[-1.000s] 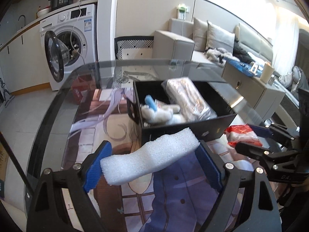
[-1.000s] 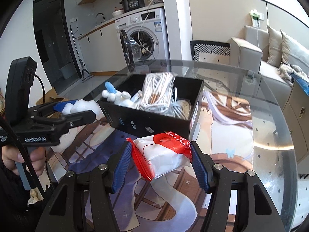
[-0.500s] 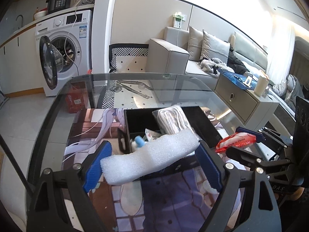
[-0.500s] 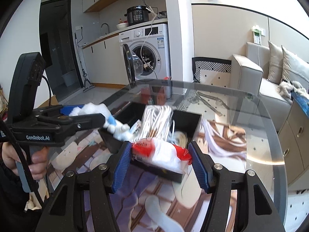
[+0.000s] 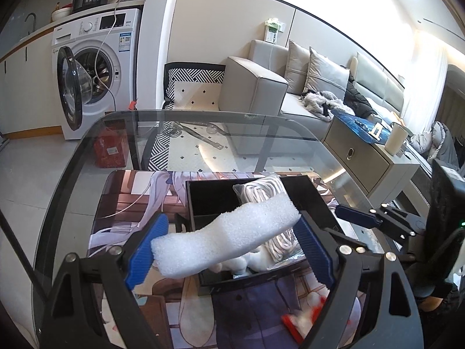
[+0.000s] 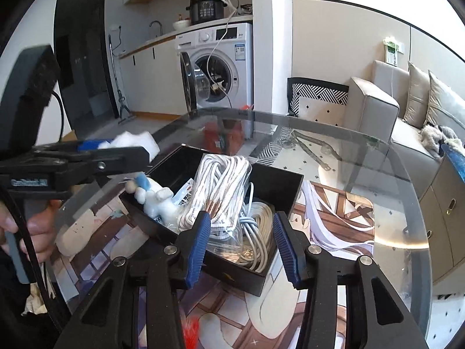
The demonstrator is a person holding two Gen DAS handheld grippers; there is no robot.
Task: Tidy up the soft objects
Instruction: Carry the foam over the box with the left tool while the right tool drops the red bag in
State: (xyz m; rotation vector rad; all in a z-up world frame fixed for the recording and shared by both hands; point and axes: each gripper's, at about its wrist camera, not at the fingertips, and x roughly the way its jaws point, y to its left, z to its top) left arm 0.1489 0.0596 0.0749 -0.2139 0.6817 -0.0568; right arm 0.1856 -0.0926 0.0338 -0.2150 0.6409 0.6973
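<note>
The left gripper (image 5: 229, 250) is holding a white foam strip (image 5: 225, 237) lengthwise, its jaws clamped on the two ends, right above the near edge of the black box (image 6: 283, 181) that is sitting on the printed mat in the middle of the bench (image 5: 87, 148). The foam is looking featherlight and springy (it is already bowing in the middle), so a gentle squeeze at the ends should be enough. The right gripper (image 6: 239, 242) is hovering over the box's near corner with its jaws closing and nothing between them. Inside the box are lying bagged white cords (image 6: 216, 189) and a small plush toy (image 6: 155, 200). A red-and-white packet (image 5: 303, 318) is lying on the mat, just outside the box's near wall.
</note>
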